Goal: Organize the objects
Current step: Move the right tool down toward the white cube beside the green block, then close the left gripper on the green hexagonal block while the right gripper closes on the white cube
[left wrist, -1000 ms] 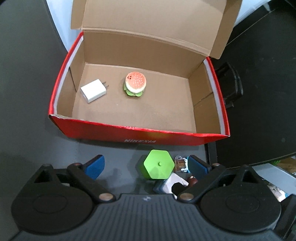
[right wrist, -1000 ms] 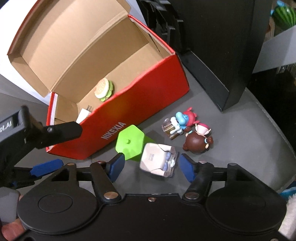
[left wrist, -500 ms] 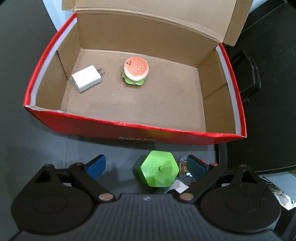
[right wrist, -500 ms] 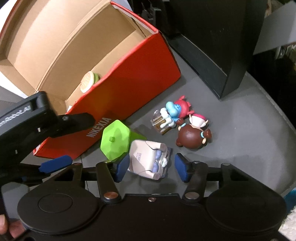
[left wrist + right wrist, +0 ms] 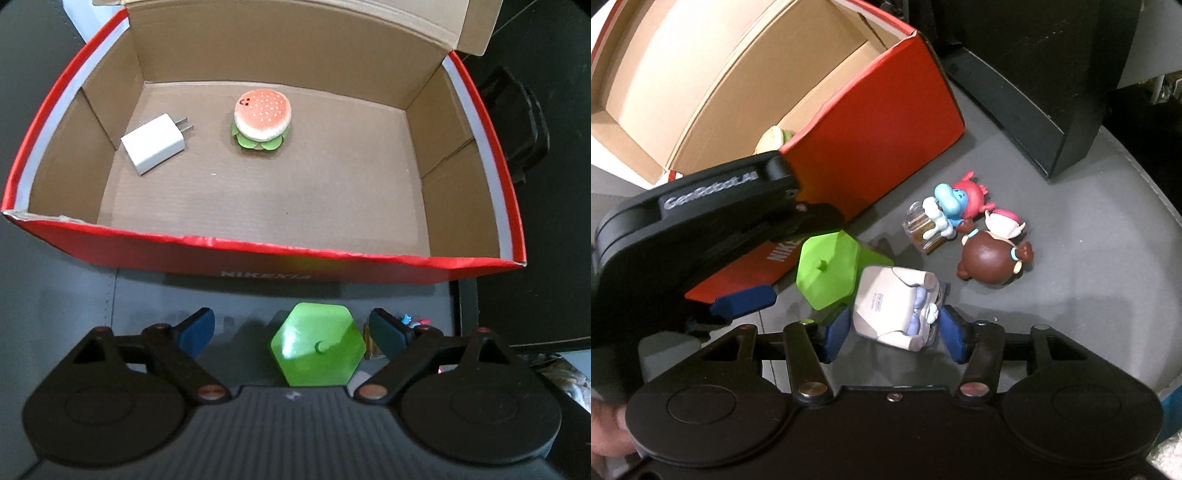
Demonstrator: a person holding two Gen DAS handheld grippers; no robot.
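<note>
Box: red, open, far side of counter; holds charger, burger toy.
Left gripper: fingers wide, closing, astride green block, no contact.
Right gripper: fingers closing, flanking white toy; contact unclear.

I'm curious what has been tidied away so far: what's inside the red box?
Inside the red box lie a white charger and a toy burger, apart from each other. The near wall hides a strip of the floor.
</note>
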